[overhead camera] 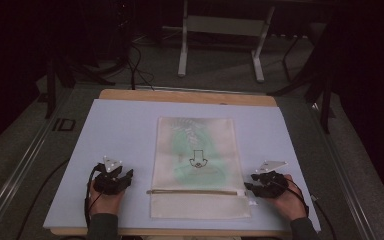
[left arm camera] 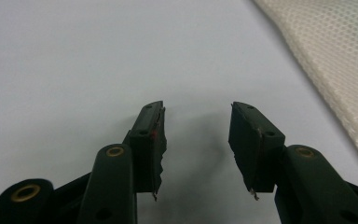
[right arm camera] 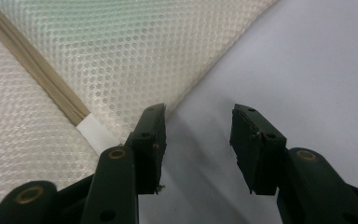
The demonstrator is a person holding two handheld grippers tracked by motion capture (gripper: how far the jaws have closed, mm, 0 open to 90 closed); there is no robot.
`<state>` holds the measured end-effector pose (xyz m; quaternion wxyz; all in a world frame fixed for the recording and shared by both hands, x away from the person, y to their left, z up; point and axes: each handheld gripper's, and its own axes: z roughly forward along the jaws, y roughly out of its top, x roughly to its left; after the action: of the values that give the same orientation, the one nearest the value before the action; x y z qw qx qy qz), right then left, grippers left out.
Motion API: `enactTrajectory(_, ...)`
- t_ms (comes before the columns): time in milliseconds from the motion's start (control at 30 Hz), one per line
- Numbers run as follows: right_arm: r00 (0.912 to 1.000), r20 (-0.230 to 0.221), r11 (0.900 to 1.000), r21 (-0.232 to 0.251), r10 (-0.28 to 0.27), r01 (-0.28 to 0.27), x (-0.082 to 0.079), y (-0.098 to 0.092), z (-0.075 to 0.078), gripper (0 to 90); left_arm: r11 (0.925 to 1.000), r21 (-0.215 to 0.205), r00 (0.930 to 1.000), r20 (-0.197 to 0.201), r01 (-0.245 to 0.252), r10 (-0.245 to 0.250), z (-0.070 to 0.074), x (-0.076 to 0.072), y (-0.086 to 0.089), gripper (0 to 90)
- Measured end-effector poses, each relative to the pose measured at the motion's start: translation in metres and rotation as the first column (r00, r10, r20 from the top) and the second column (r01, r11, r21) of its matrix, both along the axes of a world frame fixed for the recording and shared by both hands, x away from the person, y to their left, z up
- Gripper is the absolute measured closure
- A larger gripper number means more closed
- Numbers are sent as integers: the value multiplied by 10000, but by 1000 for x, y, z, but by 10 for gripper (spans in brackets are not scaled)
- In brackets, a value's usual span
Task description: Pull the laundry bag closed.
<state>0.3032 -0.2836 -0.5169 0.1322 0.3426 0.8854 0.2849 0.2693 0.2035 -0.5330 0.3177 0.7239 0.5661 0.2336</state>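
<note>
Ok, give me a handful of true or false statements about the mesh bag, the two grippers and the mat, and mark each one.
1. The mesh bag lies flat on the blue mat. True.
2. The left gripper is shut on the bag. False: its jaws are open over bare mat, beside the bag.
3. The right gripper is at the bag's edge near the zipper end. True.
4. The bag stands upright. False: it lies flat.
5. The right gripper's jaws are open. True.
</note>
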Motion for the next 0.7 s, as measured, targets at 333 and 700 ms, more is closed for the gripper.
enactTrajectory(333, 9997, -103, 9997, 126, 219, -218, -2, -1, 4, 534, 9991, -128, 9991, 21, 414, -413, 1, -1, -3, 559)
enactTrajectory(700, 9981, -215, 9984, 38, 570, -569, -5, 5, 8, 537, 9980, -222, 9983, 83, 586, -584, 3, -2, -4, 566)
